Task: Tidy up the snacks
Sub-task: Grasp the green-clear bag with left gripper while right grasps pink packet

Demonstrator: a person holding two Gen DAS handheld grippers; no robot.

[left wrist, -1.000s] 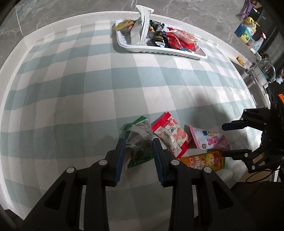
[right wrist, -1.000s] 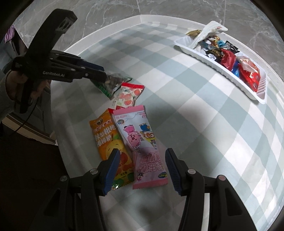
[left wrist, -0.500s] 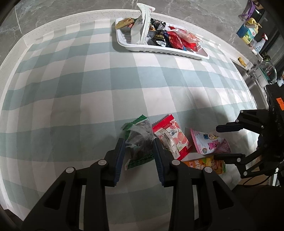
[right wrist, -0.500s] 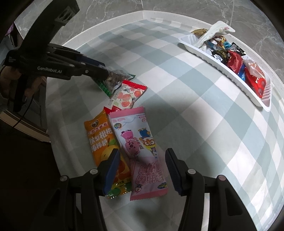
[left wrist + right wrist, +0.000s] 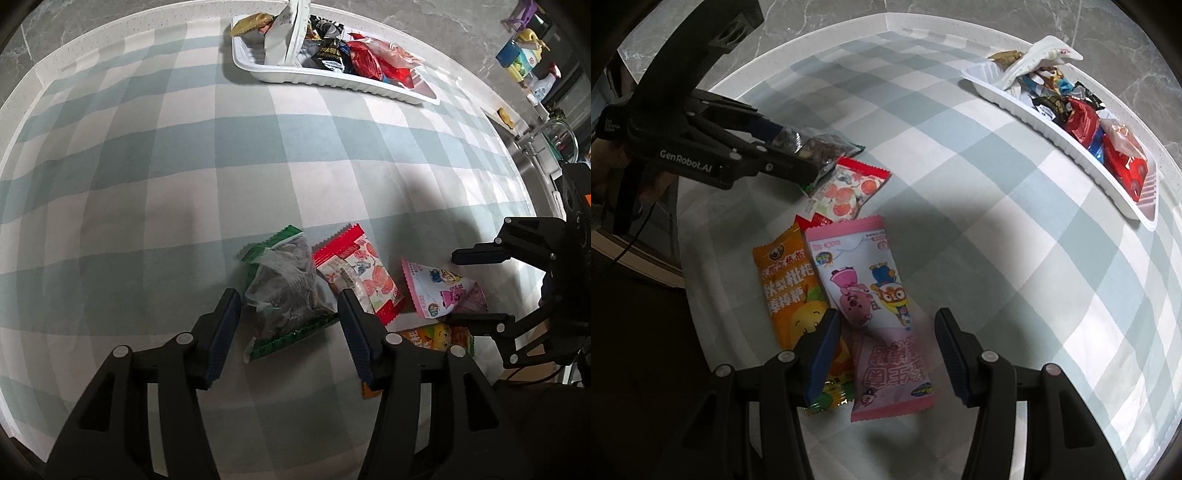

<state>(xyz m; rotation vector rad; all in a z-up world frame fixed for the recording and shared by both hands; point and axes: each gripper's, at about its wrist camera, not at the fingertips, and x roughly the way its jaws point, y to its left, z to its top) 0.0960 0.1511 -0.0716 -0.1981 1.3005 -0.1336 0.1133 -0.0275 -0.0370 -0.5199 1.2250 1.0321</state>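
Note:
A clear packet with green edges (image 5: 288, 291) lies on the checked tablecloth between the fingers of my left gripper (image 5: 288, 299). The jaws are opening and both pads stand apart from the packet. To its right lie a red-edged sweets packet (image 5: 358, 273), a pink cartoon packet (image 5: 439, 291) and an orange packet (image 5: 432, 338). My right gripper (image 5: 888, 317) hovers open over the pink cartoon packet (image 5: 868, 295), beside the orange packet (image 5: 790, 288), touching nothing. The left gripper (image 5: 809, 162) shows in the right wrist view at the green-edged packet (image 5: 827, 151).
A white tray (image 5: 332, 79) filled with several wrapped snacks stands at the far edge of the table. A sink and bottles (image 5: 532, 66) are off to the right. The table's near edge runs just behind the packets (image 5: 683, 266).
The left jaws were pinched on the green-edged packet and have spread wide, letting it go. The left gripper sank slightly toward the cloth. The right gripper stayed put.

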